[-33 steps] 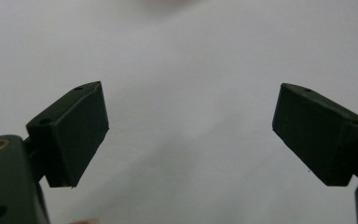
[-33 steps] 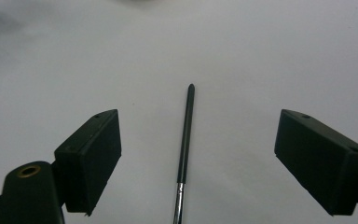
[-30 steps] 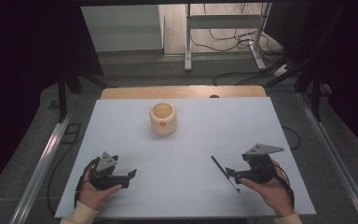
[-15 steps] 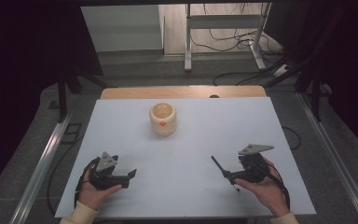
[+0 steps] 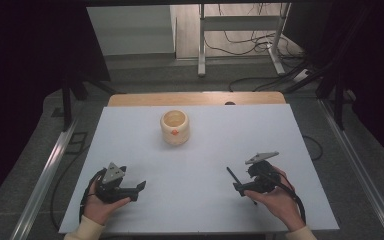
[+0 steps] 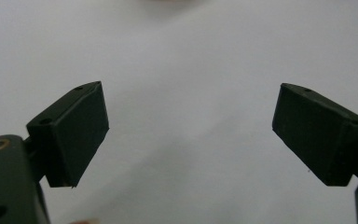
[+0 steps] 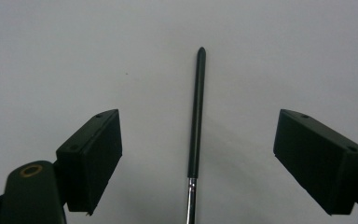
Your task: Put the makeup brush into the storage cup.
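A thin black pen (image 5: 234, 178) lies flat on the white table (image 5: 200, 165), at the front right. My right gripper (image 5: 245, 187) hovers over the pen's near end, open. In the right gripper view the pen (image 7: 196, 126) runs straight away between the two spread jaws of that gripper (image 7: 198, 163), touching neither. A cream-coloured cup (image 5: 174, 127) with a small orange mark stands upright in the middle of the table, farther back. My left gripper (image 5: 136, 189) rests at the front left, open, and in the left gripper view bare table lies between its pads (image 6: 77, 130).
Past the table's far edge a wooden board (image 5: 195, 98) shows, then the floor with cables and a metal stand (image 5: 240, 35). Metal rails (image 5: 45, 170) run along both sides of the table. Dark curtains hang at left and right.
My right gripper has moved left and forward over the pen's near end, so the pen now lies between its jaws. The left gripper has stayed still.
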### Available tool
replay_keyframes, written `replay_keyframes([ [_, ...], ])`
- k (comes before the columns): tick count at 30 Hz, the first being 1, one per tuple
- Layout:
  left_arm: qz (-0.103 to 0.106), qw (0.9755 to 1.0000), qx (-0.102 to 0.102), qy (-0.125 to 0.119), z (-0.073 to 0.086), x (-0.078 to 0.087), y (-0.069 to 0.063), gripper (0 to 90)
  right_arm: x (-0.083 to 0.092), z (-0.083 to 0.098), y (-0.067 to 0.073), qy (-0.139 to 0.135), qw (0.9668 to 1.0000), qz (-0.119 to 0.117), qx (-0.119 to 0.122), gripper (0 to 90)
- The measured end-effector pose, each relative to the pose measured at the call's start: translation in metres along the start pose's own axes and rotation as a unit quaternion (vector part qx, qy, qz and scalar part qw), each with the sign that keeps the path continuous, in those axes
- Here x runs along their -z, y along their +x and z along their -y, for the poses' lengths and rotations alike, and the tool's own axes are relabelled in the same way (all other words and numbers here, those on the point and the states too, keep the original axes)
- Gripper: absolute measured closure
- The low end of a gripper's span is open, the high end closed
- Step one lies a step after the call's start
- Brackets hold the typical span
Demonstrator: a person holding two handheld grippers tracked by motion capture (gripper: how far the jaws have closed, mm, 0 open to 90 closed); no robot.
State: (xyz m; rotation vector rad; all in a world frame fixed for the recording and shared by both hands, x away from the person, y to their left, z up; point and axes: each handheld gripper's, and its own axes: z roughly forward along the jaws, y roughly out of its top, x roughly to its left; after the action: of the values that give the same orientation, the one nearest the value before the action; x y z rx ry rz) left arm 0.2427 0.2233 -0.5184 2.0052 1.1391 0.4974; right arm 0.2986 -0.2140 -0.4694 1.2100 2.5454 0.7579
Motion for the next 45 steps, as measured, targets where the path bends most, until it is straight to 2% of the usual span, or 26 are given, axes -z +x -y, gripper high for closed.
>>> replay_keyframes([
  [8, 0.000, 1.0000, 0.002, -0.003, 0.000, 0.000, 0.000, 10.9, -0.013, -0.005, 0.003, 0.052, 0.9985, 0.016, 0.002, 19.2],
  [9, -0.001, 1.0000, 0.002, -0.003, 0.000, 0.000, 0.000, 10.9, -0.013, -0.005, 0.003, 0.052, 0.9985, 0.016, 0.002, 19.2],
  [13, -0.001, 1.0000, 0.001, -0.002, 0.000, 0.001, 0.000, 10.8, -0.020, -0.002, 0.004, 0.079, 0.9965, 0.026, 0.004, 25.2],
  [20, -0.001, 1.0000, 0.001, -0.003, 0.000, 0.001, 0.000, 10.8, -0.023, 0.002, 0.005, 0.105, 0.9942, 0.025, 0.005, 31.9],
  [22, -0.001, 1.0000, 0.001, -0.003, 0.000, 0.001, 0.001, 10.8, -0.023, 0.003, 0.006, 0.120, 0.9925, 0.021, 0.006, 36.2],
  [24, -0.002, 1.0000, 0.001, -0.003, 0.000, 0.001, 0.001, 10.8, -0.024, 0.004, 0.006, 0.123, 0.9922, 0.021, 0.007, 37.7],
  [25, -0.002, 1.0000, 0.001, -0.003, 0.000, 0.001, 0.001, 10.9, -0.024, 0.004, 0.006, 0.127, 0.9915, 0.026, 0.006, 42.5],
  [27, -0.005, 1.0000, 0.000, -0.007, 0.000, 0.002, 0.001, 10.9, -0.024, 0.004, 0.007, 0.127, 0.9913, 0.033, 0.009, 46.1],
  [30, -0.007, 0.9999, -0.002, -0.014, -0.001, 0.004, 0.000, 11.4, -0.025, 0.004, 0.007, 0.132, 0.9907, 0.030, 0.008, 50.3],
  [32, -0.007, 0.9999, -0.002, -0.014, -0.001, 0.004, 0.000, 11.4, -0.025, 0.004, 0.007, 0.136, 0.9902, 0.030, 0.007, 51.1],
  [40, -0.007, 0.9999, -0.002, -0.013, -0.001, 0.004, 0.000, 11.3, -0.027, 0.004, 0.006, 0.146, 0.9888, 0.027, 0.006, 64.1],
  [41, -0.007, 0.9999, -0.002, -0.013, -0.001, 0.004, 0.000, 11.3, -0.027, 0.004, 0.006, 0.148, 0.9886, 0.027, 0.003, 69.1],
  [42, -0.007, 0.9999, -0.002, -0.013, -0.001, 0.004, 0.000, 11.3, -0.027, 0.004, 0.006, 0.148, 0.9886, 0.027, 0.003, 69.1],
  [45, -0.007, 0.9999, -0.003, -0.012, -0.001, 0.004, -0.001, 11.3, -0.027, 0.002, 0.003, 0.152, 0.9881, 0.019, 0.006, 81.6],
])
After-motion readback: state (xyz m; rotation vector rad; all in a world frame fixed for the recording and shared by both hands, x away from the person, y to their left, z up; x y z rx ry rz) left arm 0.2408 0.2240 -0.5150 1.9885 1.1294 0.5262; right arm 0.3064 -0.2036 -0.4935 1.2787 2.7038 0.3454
